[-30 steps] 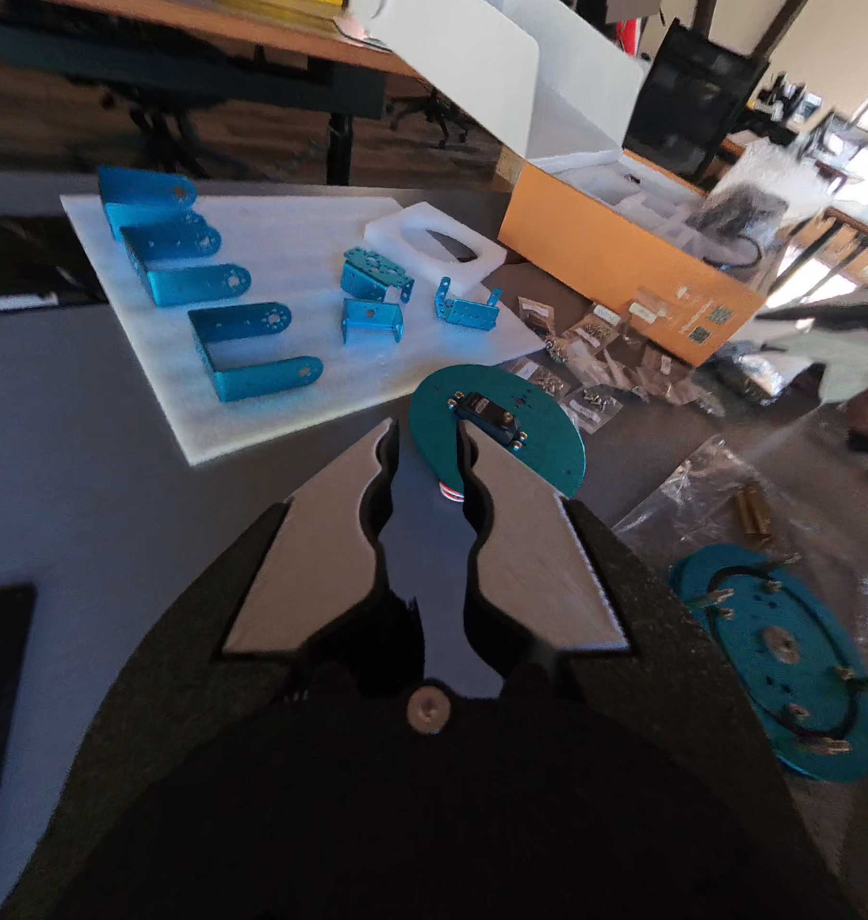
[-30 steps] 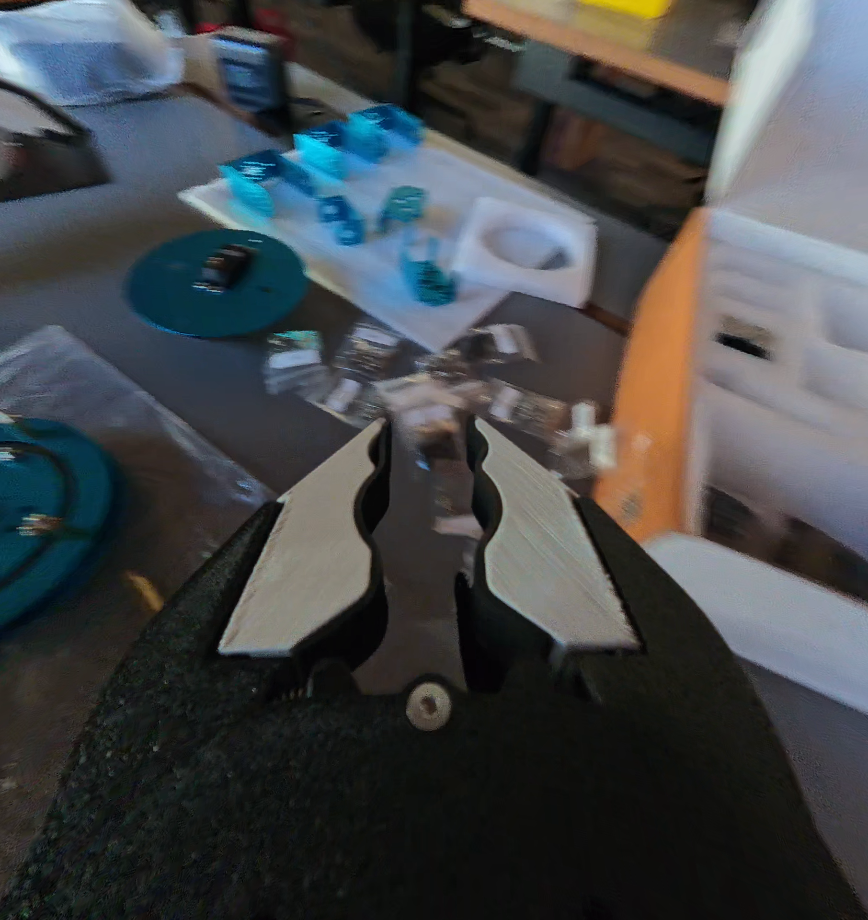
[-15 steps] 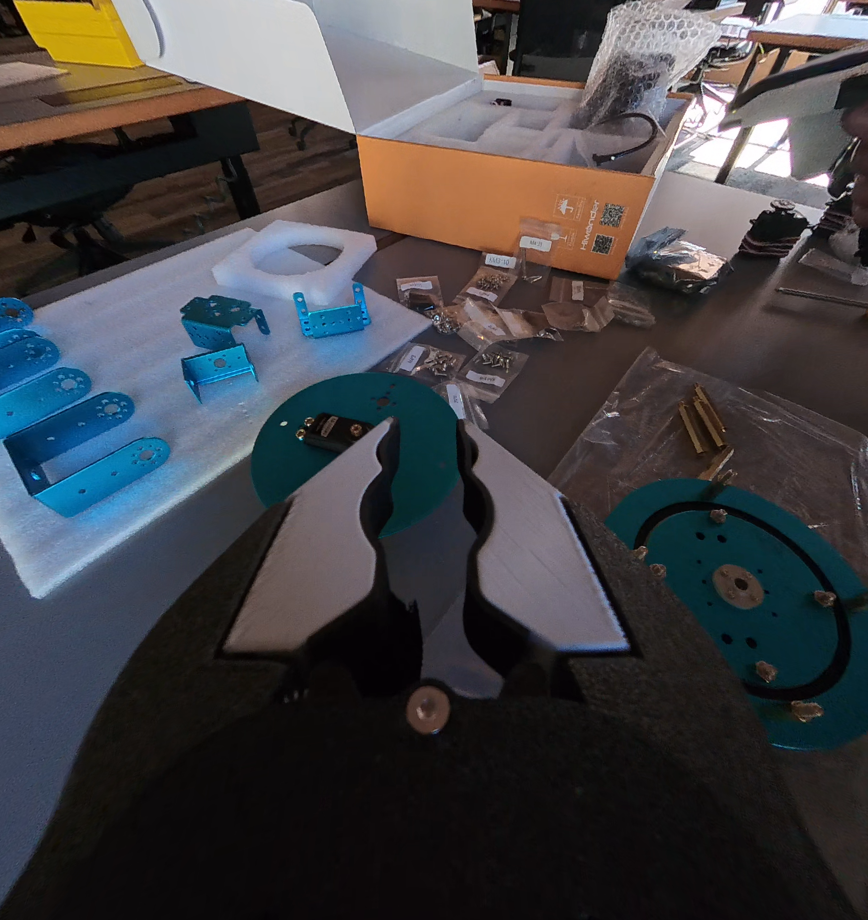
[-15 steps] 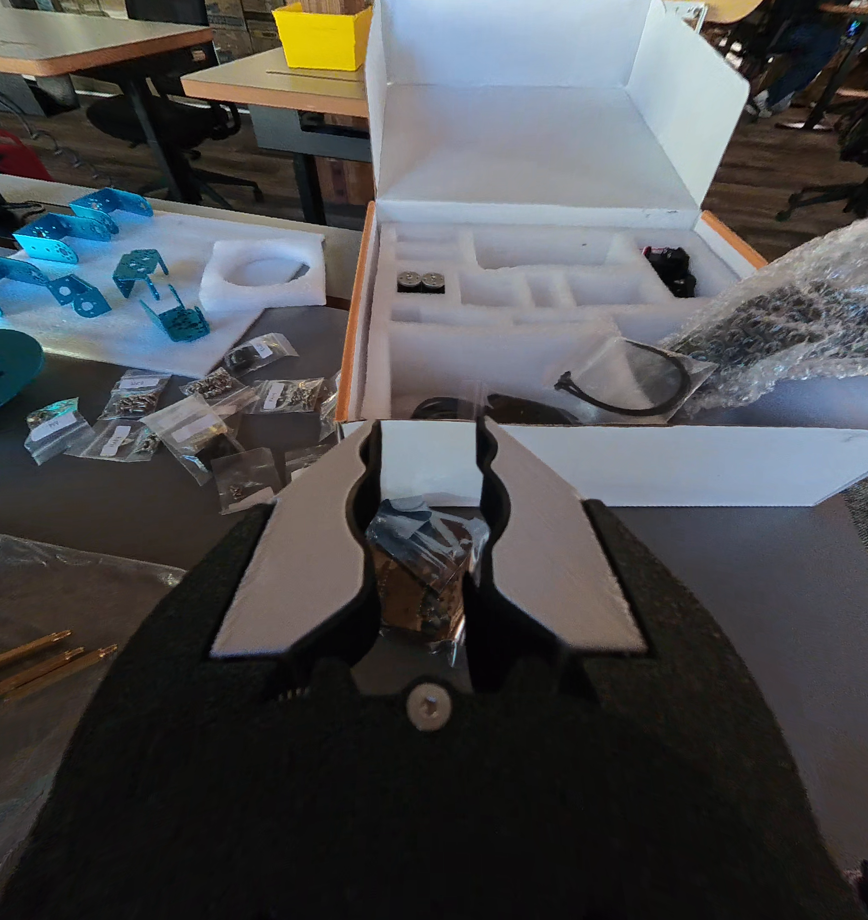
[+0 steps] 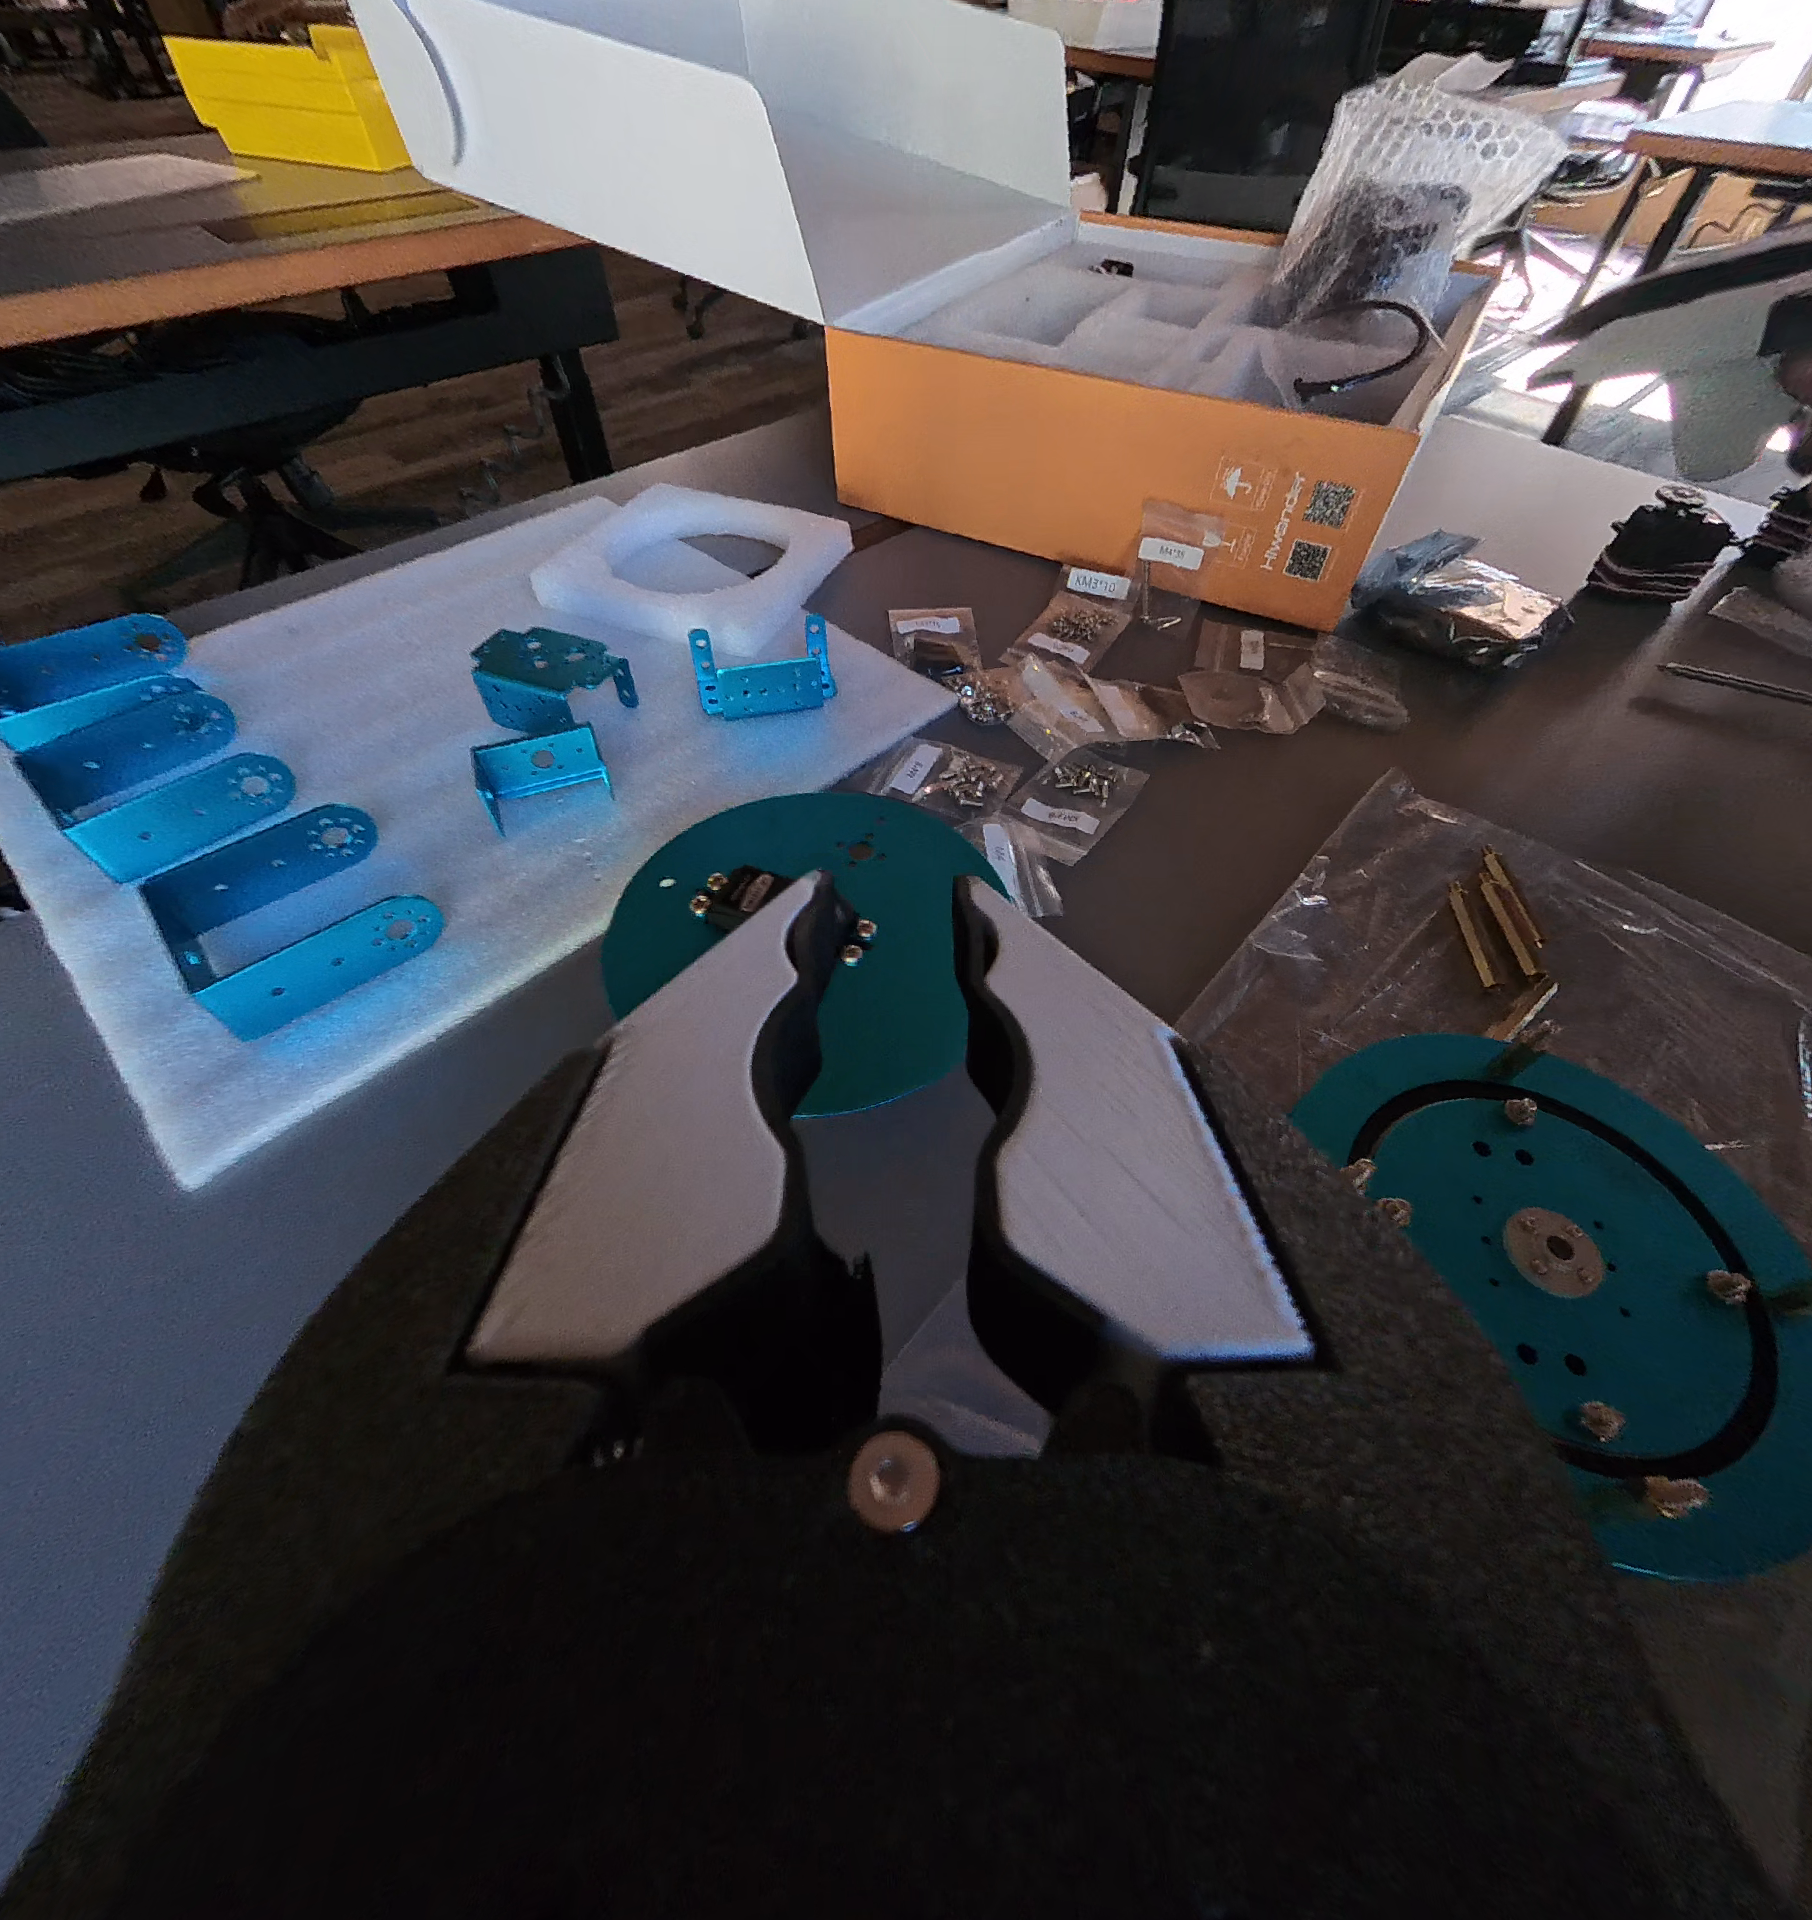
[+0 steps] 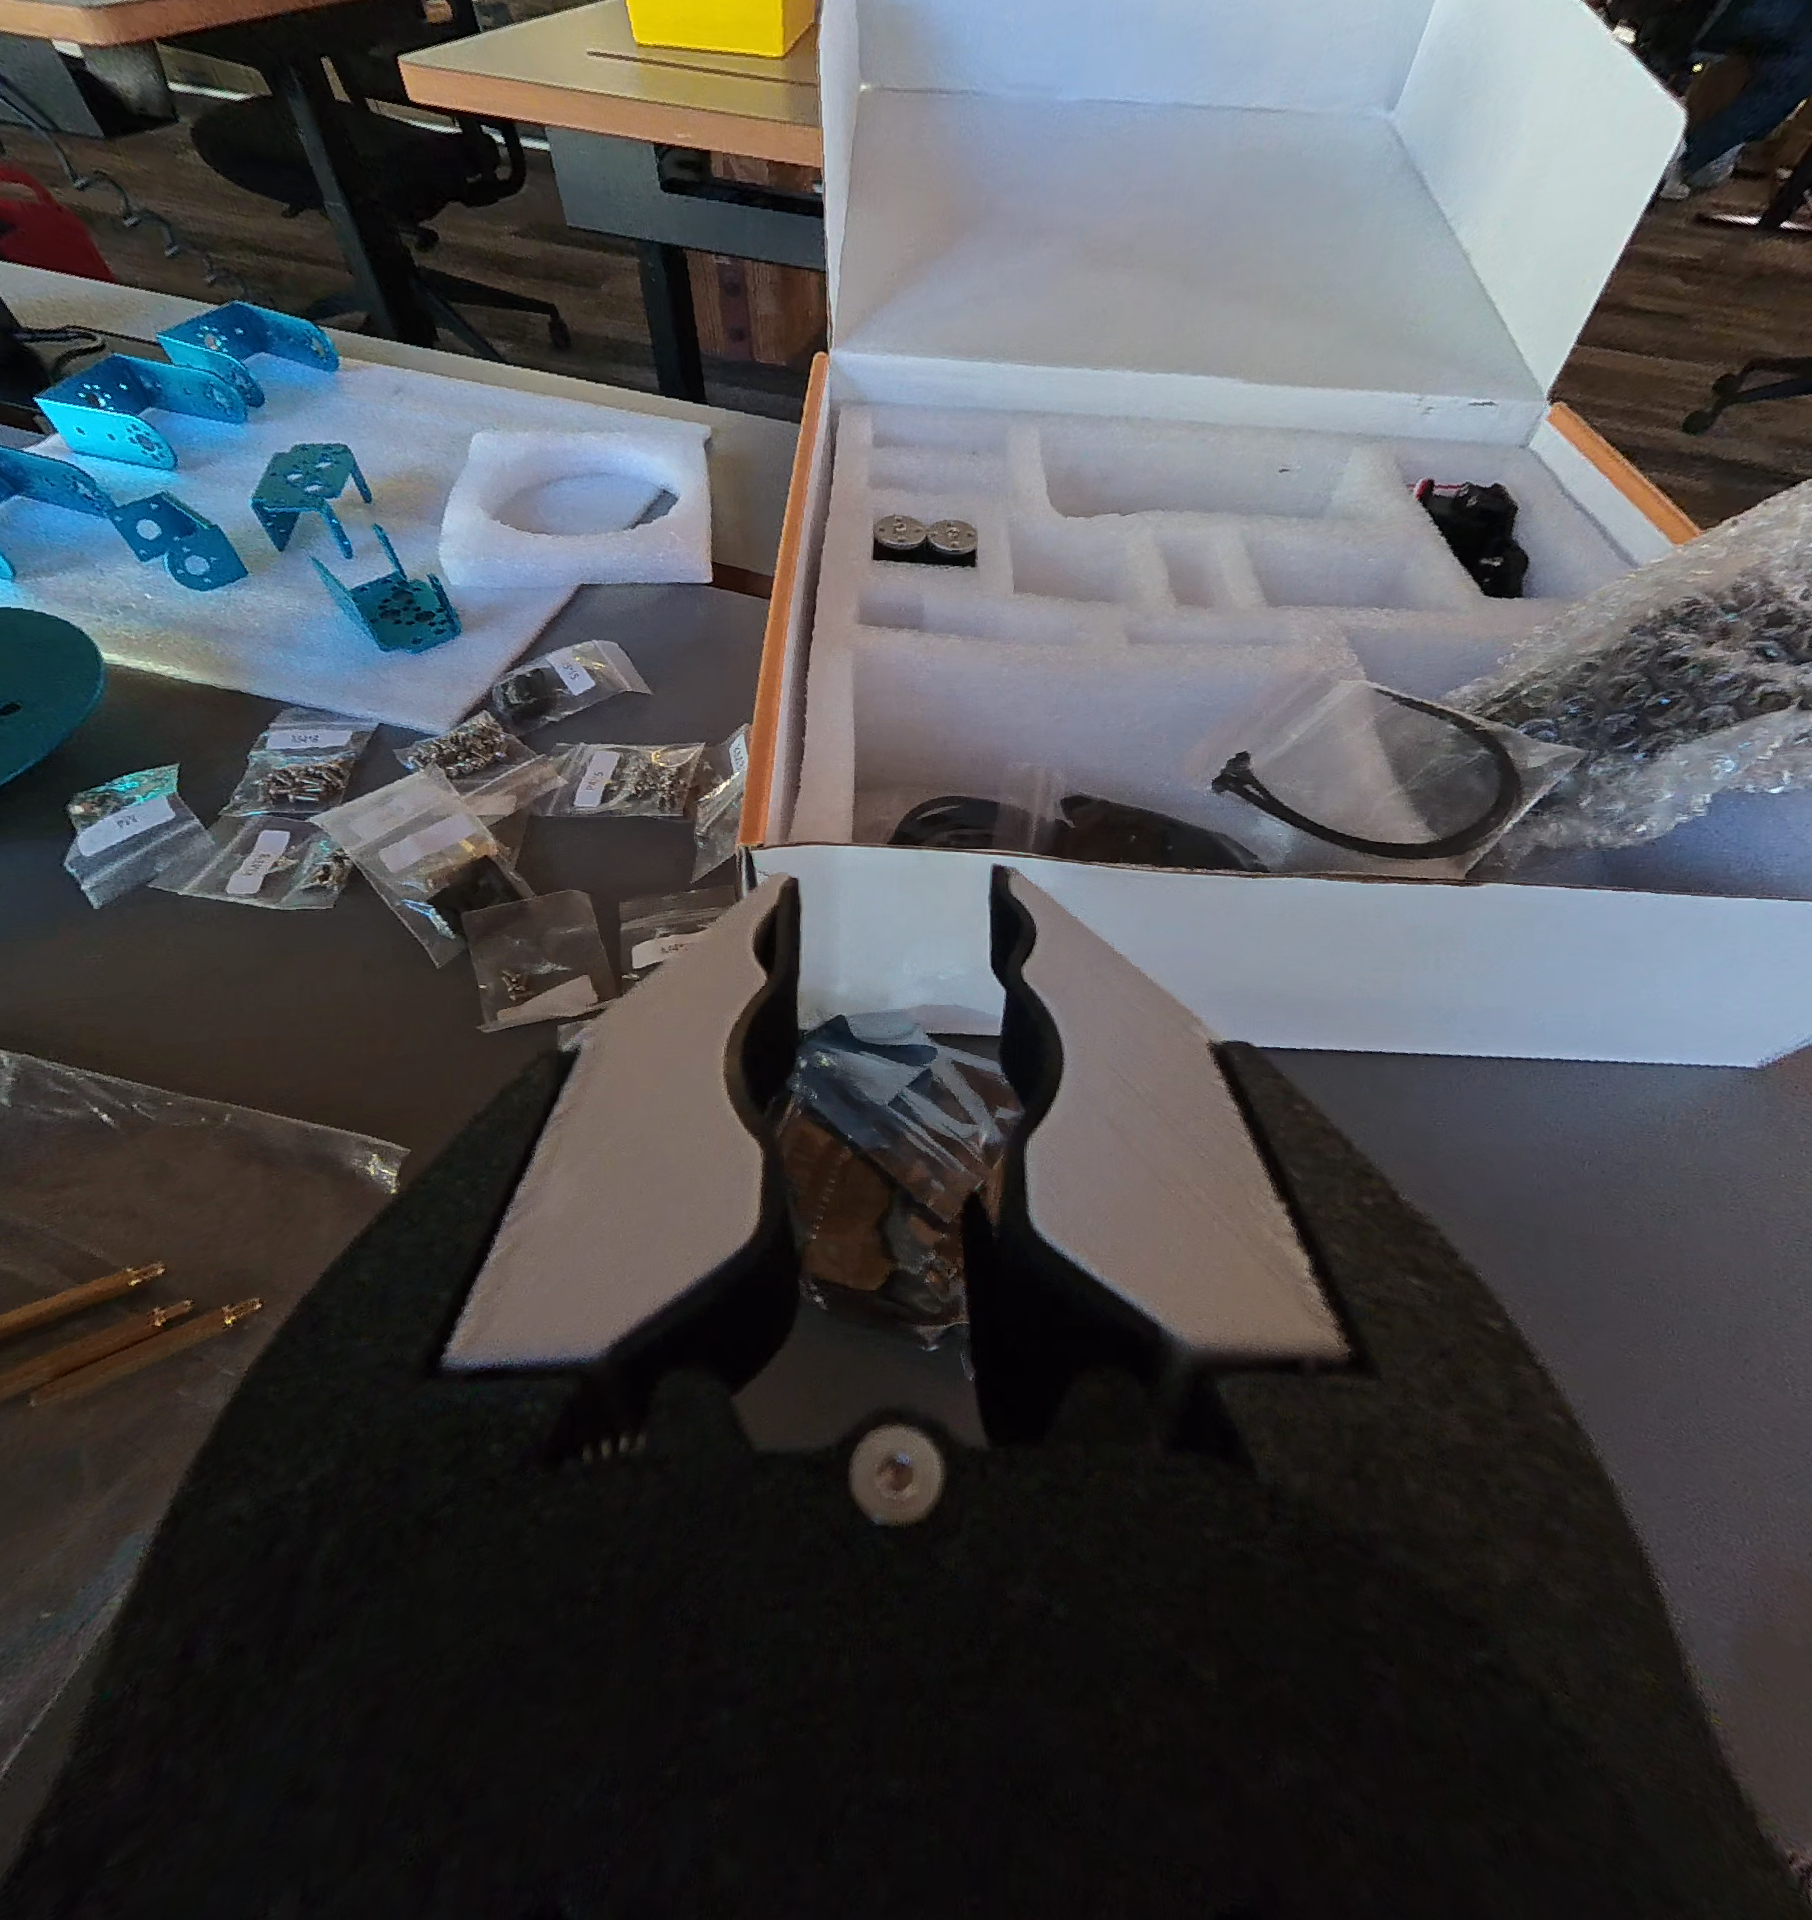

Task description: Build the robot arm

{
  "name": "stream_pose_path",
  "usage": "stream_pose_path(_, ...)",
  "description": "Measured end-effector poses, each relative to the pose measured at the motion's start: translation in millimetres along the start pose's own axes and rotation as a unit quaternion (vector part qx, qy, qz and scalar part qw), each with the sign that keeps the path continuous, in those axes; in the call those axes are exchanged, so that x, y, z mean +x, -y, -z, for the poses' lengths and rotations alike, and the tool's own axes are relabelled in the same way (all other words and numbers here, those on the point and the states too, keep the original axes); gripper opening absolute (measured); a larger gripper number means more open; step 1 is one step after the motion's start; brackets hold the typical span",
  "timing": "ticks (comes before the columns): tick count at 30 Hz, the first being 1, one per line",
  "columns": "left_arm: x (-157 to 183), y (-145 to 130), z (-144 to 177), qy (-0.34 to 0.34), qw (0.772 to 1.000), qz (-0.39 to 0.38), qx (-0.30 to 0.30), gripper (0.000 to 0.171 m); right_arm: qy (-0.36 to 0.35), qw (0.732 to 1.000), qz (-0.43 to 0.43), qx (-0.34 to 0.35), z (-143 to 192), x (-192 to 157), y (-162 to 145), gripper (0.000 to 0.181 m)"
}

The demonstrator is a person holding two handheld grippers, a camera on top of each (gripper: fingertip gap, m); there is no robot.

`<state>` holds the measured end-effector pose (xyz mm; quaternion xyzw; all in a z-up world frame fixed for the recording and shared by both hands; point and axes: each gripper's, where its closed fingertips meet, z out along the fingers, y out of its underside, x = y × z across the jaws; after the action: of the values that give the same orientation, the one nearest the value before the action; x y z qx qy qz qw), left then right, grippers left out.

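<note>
Between the right gripper (image 6: 891, 956) fingers lies a small crinkled plastic bag (image 6: 886, 1153) with dark and brownish parts inside, resting on the grey table (image 6: 1504, 1247); the jaws stand apart around it and I cannot tell whether either finger touches it. That bag looks light, soft and slippery, liable to squirm under a pinch, so a hold across its bulging middle seems safer than its loose edge. Just beyond the fingertips rises the white front wall of the open orange box (image 6: 1401, 956), close enough to crowd a forward reach. Off to the side, small screw bags (image 6: 403, 821) are scattered, and brass standoffs (image 6: 81, 1340) lie on a clear plastic sheet. Over on the other side, the left gripper (image 5: 886, 888) hangs apart and empty above a teal disc (image 5: 881, 997) carrying a black servo (image 5: 746, 894). Blue brackets (image 5: 258, 904) sit on a white foam sheet (image 5: 382, 727), with a second teal disc (image 5: 1567, 1309), studded with screws, well apart on the plastic.
</note>
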<state>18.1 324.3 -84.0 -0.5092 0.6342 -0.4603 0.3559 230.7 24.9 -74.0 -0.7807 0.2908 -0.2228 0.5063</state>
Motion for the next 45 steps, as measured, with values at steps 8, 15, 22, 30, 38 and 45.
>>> stream_pose_path(8, -39.2, -24.6, 109.1, 0.158, 0.976, 0.149, 0.027, 0.022, 0.060, 0.998, 0.018, 0.010, -9.8, -27.2, -1.2, 0.034)
stream_pose_path(15, -29.2, -129.6, 236.4, 0.295, 0.925, 0.240, -0.029, 0.022, 0.309, 0.948, 0.078, -0.015, -6.6, -173.3, -9.1, 0.038)
stream_pose_path(22, -36.3, -174.5, 334.4, 0.439, 0.866, 0.229, -0.069, 0.022, 0.409, 0.901, 0.126, -0.071, 9.5, -270.7, -24.0, 0.045)
stream_pose_path(30, -37.9, -199.2, 403.5, 0.479, 0.839, 0.257, -0.028, 0.022, 0.425, 0.883, 0.170, -0.103, 33.6, -322.7, -39.1, 0.045)
stream_pose_path(38, -38.8, -215.4, 433.6, 0.476, 0.834, 0.278, 0.002, 0.022, 0.394, 0.889, 0.181, -0.145, 39.6, -319.8, -59.1, 0.045)
stream_pose_path(45, -43.8, -219.0, 438.1, 0.465, 0.837, 0.287, 0.020, 0.021, 0.387, 0.892, 0.163, -0.170, 39.8, -316.5, -69.3, 0.044)
